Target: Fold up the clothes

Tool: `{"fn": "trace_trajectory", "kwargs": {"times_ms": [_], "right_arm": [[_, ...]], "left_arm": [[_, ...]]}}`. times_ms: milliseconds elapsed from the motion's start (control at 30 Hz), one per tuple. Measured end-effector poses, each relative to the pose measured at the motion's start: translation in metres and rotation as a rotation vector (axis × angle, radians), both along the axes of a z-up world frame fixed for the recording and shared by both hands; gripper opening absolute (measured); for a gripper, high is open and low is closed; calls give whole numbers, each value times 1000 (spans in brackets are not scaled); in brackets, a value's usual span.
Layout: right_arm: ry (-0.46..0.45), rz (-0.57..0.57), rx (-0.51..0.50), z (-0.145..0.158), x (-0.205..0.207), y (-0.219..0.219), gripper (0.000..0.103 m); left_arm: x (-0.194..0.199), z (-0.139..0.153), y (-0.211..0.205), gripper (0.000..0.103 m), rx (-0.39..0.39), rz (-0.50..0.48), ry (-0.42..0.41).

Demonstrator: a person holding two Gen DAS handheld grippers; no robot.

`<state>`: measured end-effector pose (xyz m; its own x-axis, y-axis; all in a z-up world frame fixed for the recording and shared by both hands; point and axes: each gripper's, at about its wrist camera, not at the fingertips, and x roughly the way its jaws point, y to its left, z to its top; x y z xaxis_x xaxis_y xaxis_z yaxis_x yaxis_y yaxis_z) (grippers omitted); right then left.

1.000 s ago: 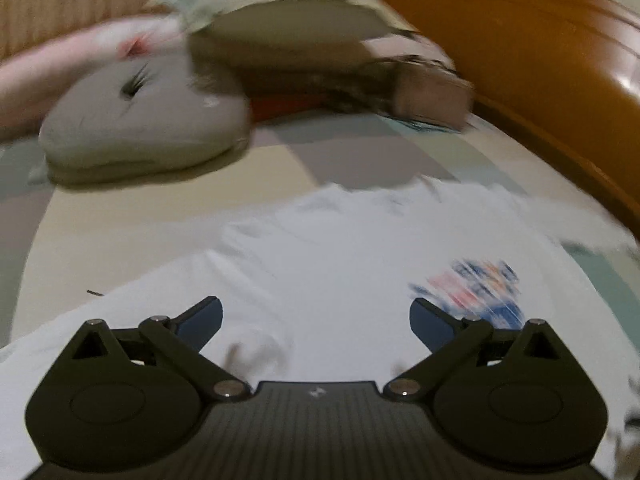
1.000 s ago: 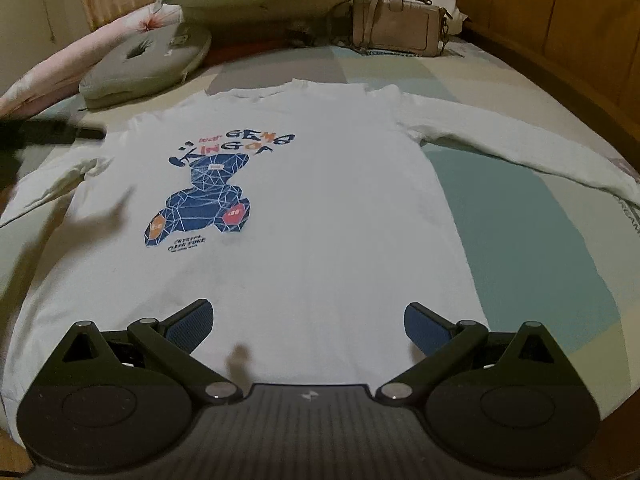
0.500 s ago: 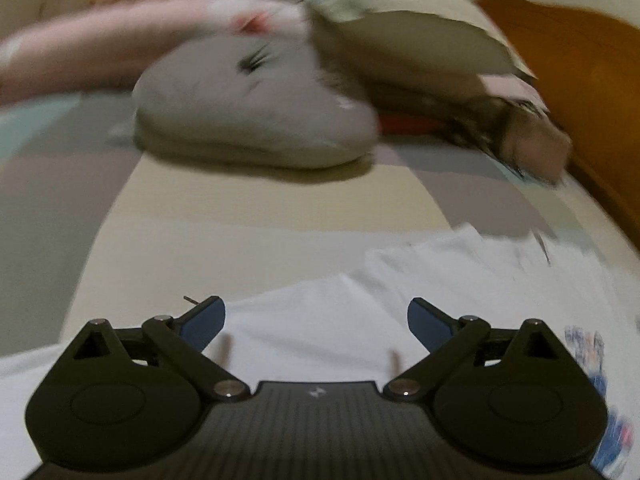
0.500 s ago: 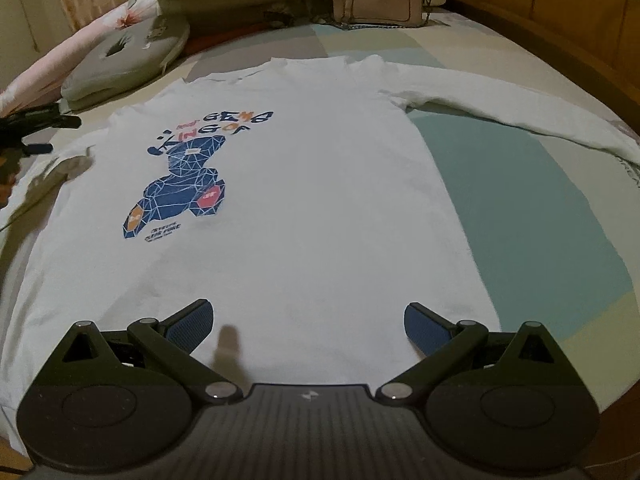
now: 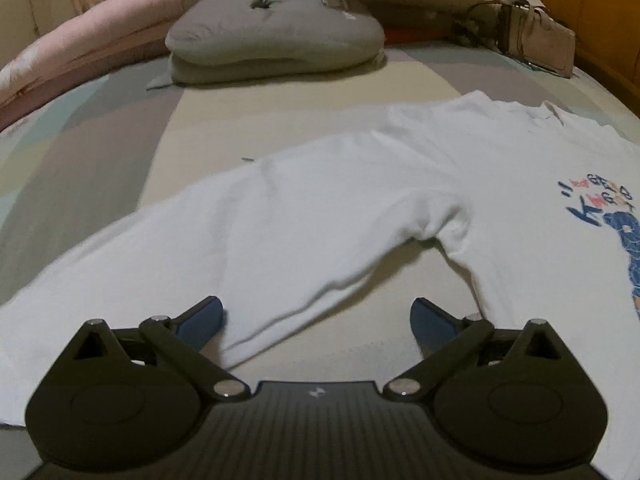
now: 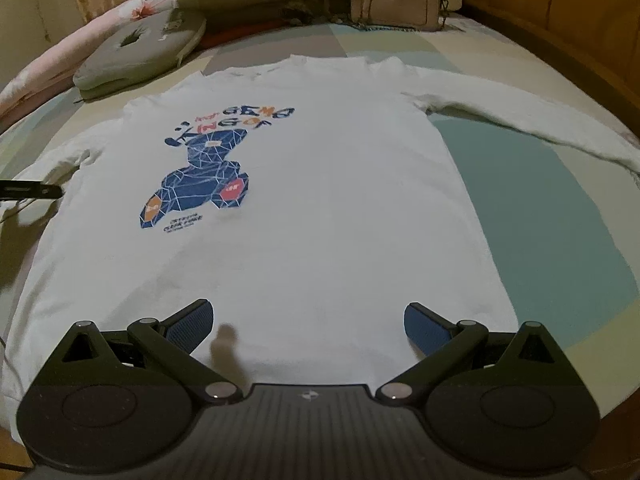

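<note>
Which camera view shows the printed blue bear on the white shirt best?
The right wrist view: the whole blue bear print lies unobstructed on the white shirt, with its lettering above. The left wrist view shows only a cut-off part of the print at its right edge.

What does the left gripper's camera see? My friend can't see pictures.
A white long-sleeved shirt lies flat on a striped bed, one sleeve stretched toward the open black left gripper. Behind it sit a grey cushion and a beige handbag.
</note>
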<state>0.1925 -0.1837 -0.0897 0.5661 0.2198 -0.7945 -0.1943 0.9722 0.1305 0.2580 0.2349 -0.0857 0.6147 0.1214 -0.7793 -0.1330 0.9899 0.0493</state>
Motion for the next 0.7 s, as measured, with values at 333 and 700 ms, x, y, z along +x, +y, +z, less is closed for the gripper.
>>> {"fn": "trace_trajectory", "kwargs": {"times_ms": [333,700], "right_arm": [[-28,6,-10,9,-7,1,103],[-17,24,26,6,-6,7,103]], "left_arm": [[16,-13,39,100,1,150,-44],[-22,8,70,100,15,213,-88]]}}
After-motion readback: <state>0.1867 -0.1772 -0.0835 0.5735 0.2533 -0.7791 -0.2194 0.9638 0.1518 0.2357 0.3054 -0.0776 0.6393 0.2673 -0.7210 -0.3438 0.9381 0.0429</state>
